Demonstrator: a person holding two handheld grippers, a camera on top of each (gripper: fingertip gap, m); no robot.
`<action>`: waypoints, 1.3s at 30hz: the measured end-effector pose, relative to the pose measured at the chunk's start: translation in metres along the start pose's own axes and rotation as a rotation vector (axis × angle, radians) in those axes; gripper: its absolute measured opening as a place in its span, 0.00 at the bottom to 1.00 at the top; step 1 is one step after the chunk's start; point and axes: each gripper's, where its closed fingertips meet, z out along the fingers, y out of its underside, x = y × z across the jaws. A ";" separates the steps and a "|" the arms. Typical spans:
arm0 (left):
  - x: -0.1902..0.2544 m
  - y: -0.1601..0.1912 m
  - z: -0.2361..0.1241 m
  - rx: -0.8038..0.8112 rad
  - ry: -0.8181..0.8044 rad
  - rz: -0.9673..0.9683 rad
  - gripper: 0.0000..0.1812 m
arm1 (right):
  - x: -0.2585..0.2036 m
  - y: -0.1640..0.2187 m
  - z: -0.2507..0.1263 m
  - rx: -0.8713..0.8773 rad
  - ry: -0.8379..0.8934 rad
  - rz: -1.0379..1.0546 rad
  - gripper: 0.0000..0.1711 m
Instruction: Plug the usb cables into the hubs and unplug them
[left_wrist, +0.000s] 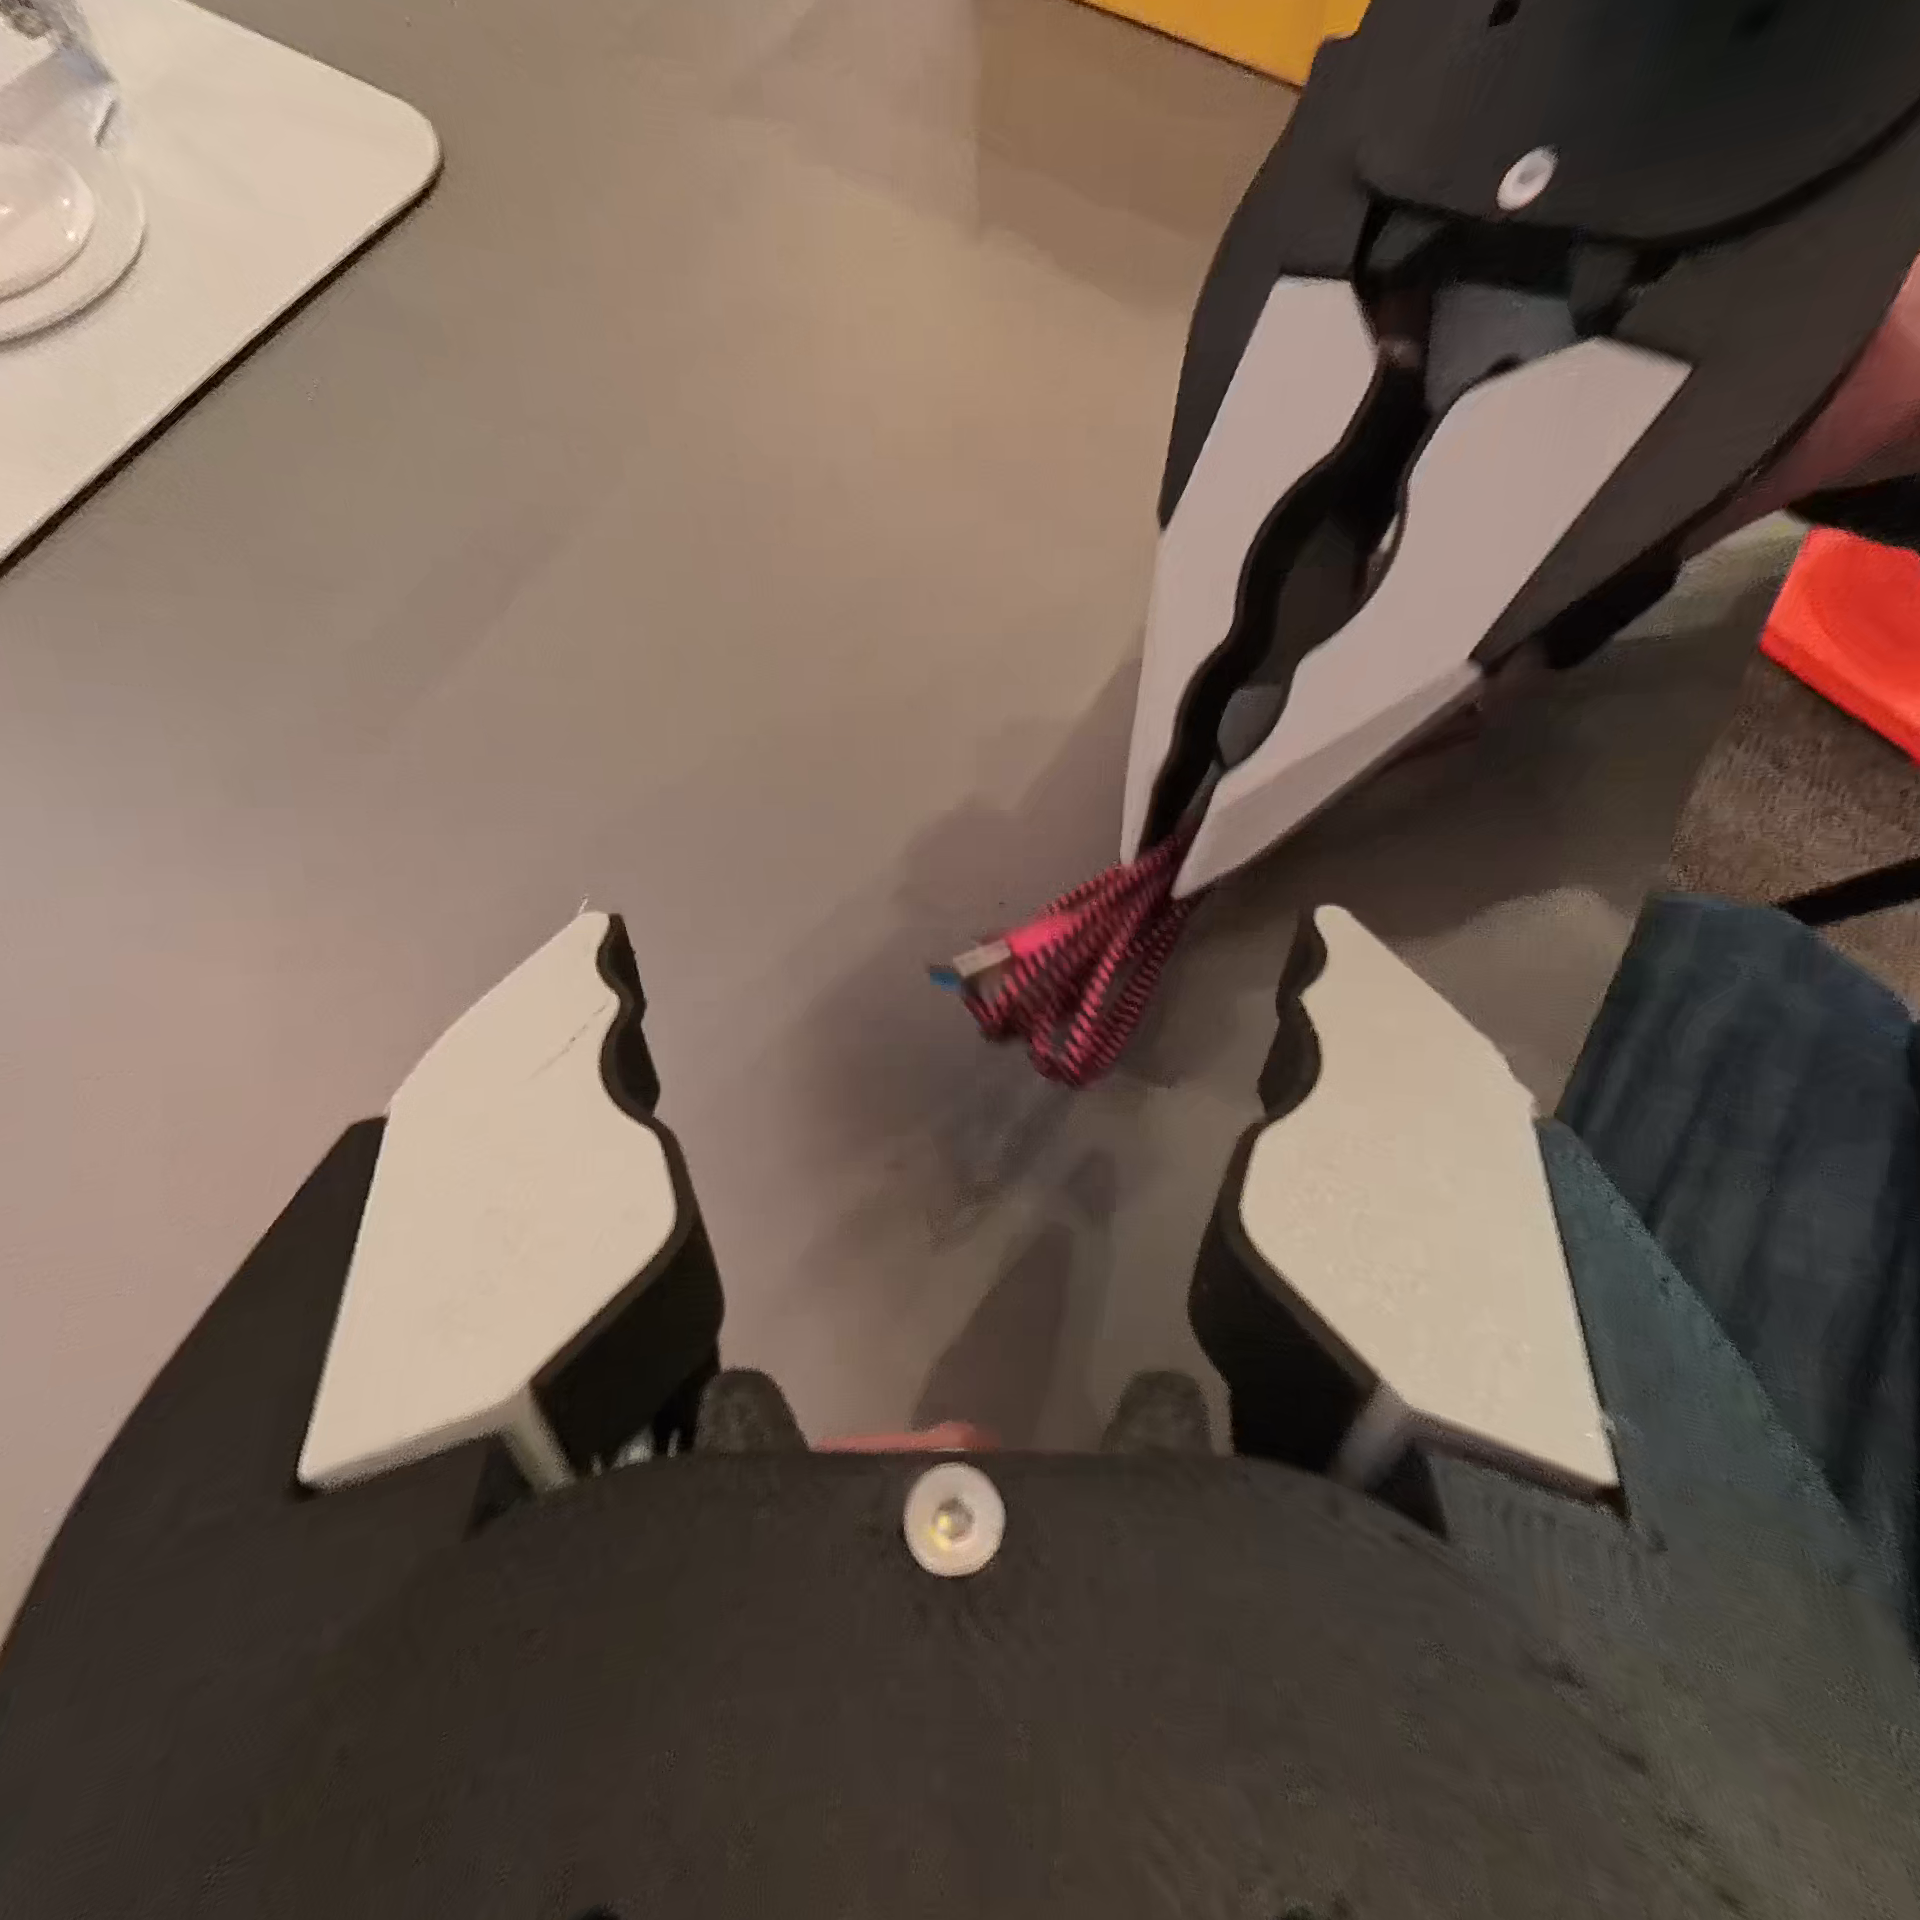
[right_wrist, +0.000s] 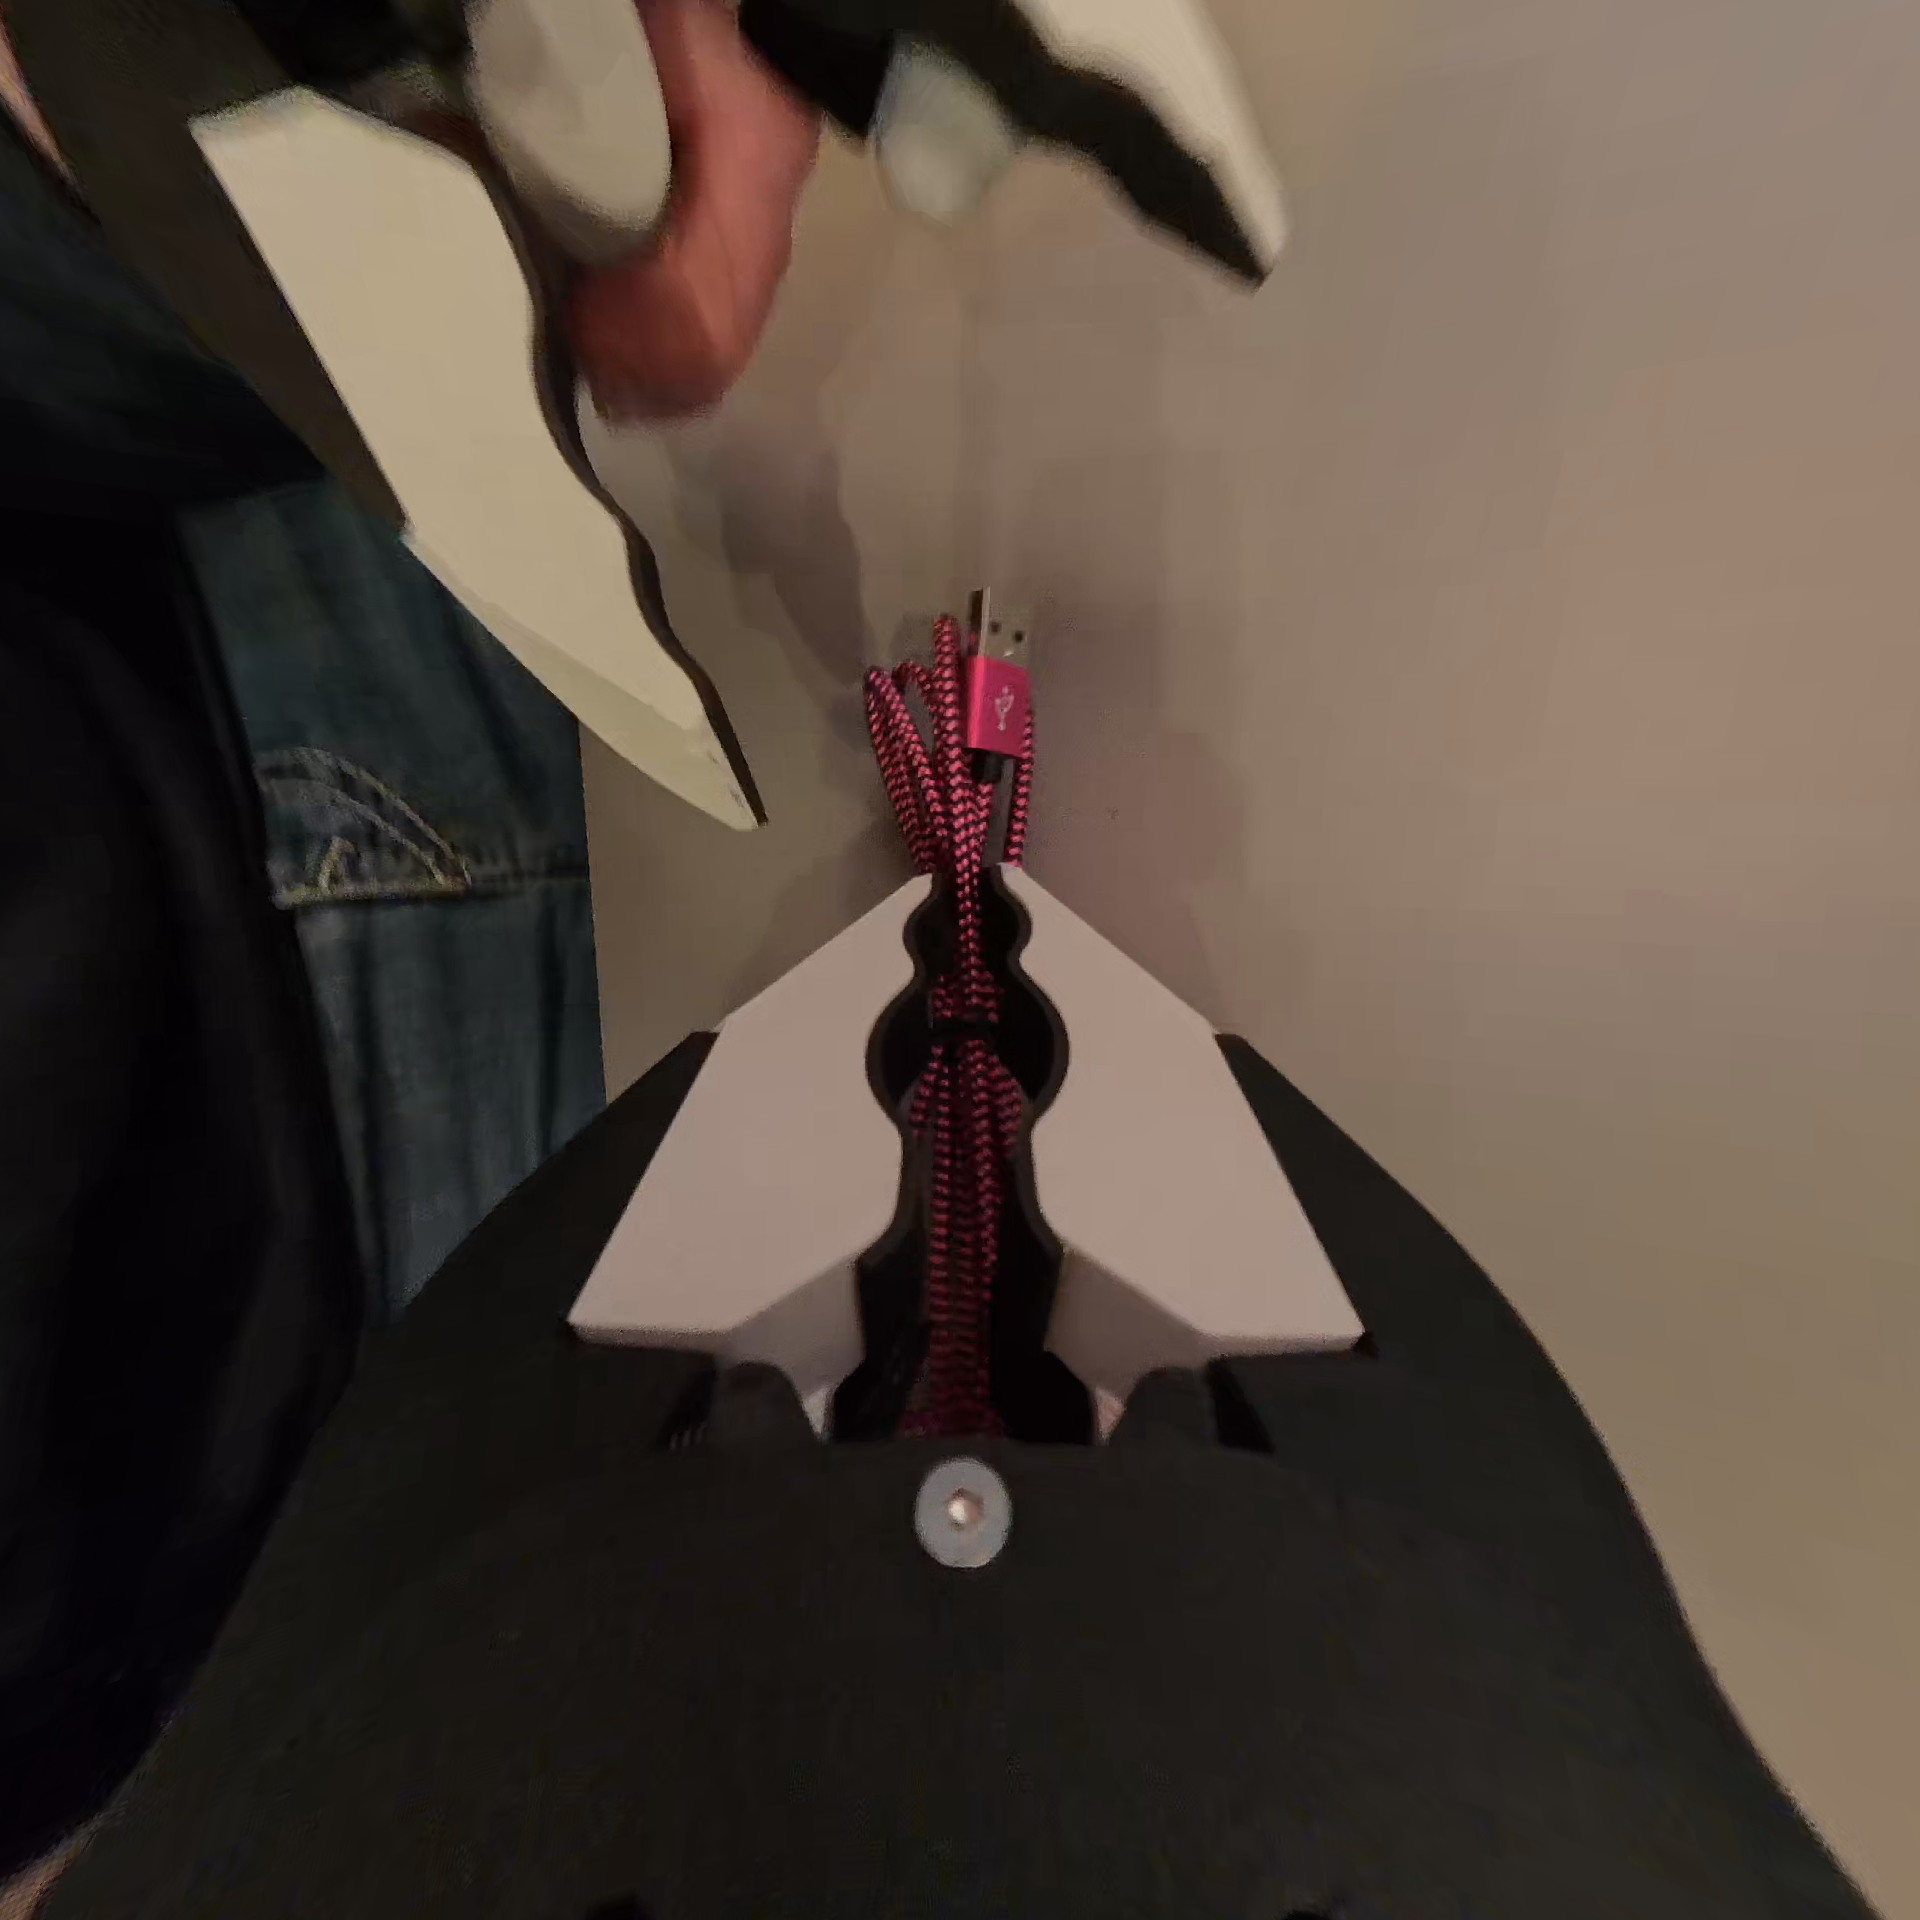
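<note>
A bundled pink-and-black braided USB cable (right_wrist: 961, 821) with a pink plug (right_wrist: 1000, 707) and metal tip sticks out past my right gripper (right_wrist: 966, 883), which is shut on the bundle. In the left wrist view the same cable (left_wrist: 1081, 987) hangs from the right gripper (left_wrist: 1169, 868), just above the grey table. My left gripper (left_wrist: 961, 945) is open and empty, its fingers on either side of the space below the cable. It also shows blurred at the top of the right wrist view (right_wrist: 997, 540). No hub is in view.
A white mat (left_wrist: 260, 270) with a clear glass vessel (left_wrist: 52, 208) lies at the far left. An orange object (left_wrist: 1849, 644) sits on the carpet at right. A person's jeans (right_wrist: 416, 831) are close on the left of the right wrist view.
</note>
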 end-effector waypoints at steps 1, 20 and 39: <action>-0.001 0.000 -0.001 0.011 0.003 -0.028 0.63 | 0.003 -0.013 -0.006 0.084 -0.004 0.015 0.02; 0.048 -0.070 -0.010 0.387 0.439 -0.326 0.07 | -0.009 -0.096 -0.074 0.738 -0.253 0.218 0.03; 0.086 -0.092 -0.063 0.428 0.926 -0.284 0.06 | -0.056 -0.085 -0.095 0.596 -0.096 -0.463 0.05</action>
